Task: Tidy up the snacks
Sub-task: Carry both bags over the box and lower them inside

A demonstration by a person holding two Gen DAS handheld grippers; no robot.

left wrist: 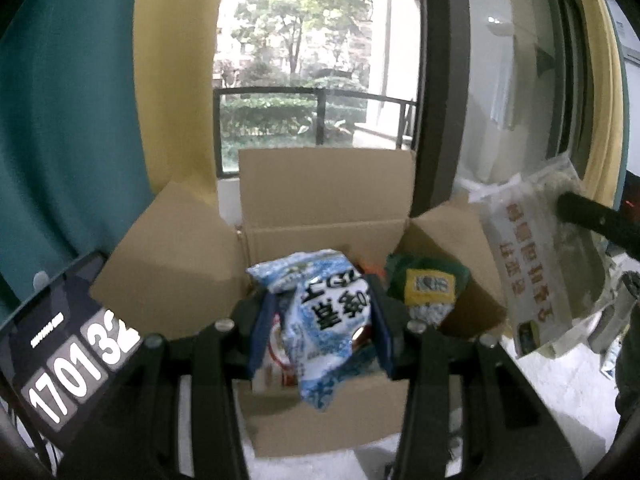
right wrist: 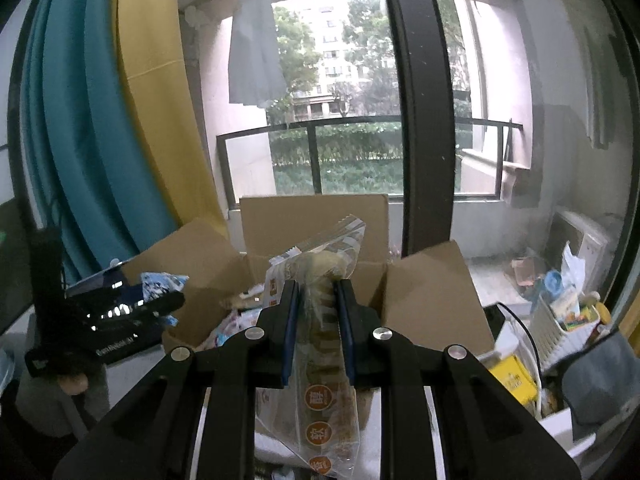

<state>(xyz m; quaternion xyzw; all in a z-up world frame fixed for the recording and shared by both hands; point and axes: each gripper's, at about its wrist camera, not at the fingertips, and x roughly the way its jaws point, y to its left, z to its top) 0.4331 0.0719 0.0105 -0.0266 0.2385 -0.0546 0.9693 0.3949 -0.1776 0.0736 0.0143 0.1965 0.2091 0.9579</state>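
My left gripper is shut on a blue-and-white snack bag, held just in front of an open cardboard box. A green-and-yellow snack pack sits inside the box at the right. My right gripper is shut on a clear bag of tan snacks with orange dots, also before the cardboard box. That clear bag shows at the right of the left wrist view. The left gripper with its blue bag appears at the left of the right wrist view.
A dark tablet showing a clock leans left of the box. Teal and yellow curtains hang at the left, a balcony window behind. At the right stand a white rack, a yellow pack and assorted clutter.
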